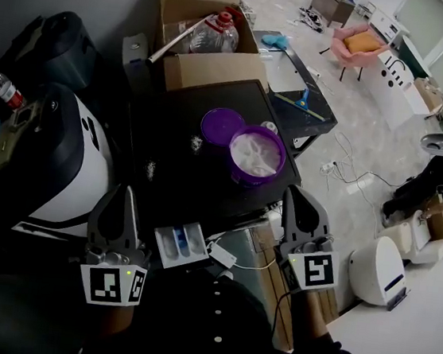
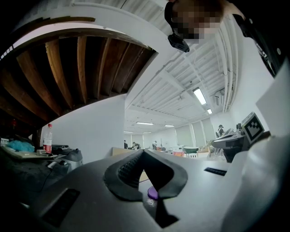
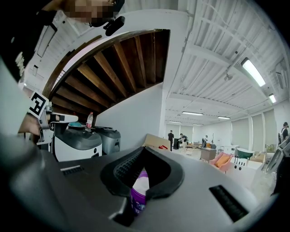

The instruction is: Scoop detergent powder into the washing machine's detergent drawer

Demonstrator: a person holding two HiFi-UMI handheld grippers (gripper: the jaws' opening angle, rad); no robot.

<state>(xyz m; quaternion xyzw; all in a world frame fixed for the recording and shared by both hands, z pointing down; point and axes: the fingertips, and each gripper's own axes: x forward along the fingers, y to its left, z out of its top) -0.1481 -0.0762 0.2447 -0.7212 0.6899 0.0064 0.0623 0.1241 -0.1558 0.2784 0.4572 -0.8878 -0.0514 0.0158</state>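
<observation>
An open purple tub (image 1: 256,154) of white detergent powder stands on the black washing machine top (image 1: 175,166), its purple lid (image 1: 222,124) lying just behind it. The white detergent drawer (image 1: 182,243) is pulled out at the machine's front edge. My left gripper (image 1: 129,191) is shut and empty, just left of the drawer. My right gripper (image 1: 296,191) is shut and empty, off the machine's right corner, short of the tub. Between the left gripper's (image 2: 143,152) jaws a bit of the lid (image 2: 152,193) shows. Past the right gripper's (image 3: 145,149) jaws, part of the tub (image 3: 139,192) is visible.
Cardboard boxes (image 1: 199,1) and a plastic bottle (image 1: 215,35) sit behind the machine. A black-and-white appliance (image 1: 55,160) stands at the left. A low glass table (image 1: 297,85), a pink chair (image 1: 358,45) and a white rounded device (image 1: 378,272) are on the right.
</observation>
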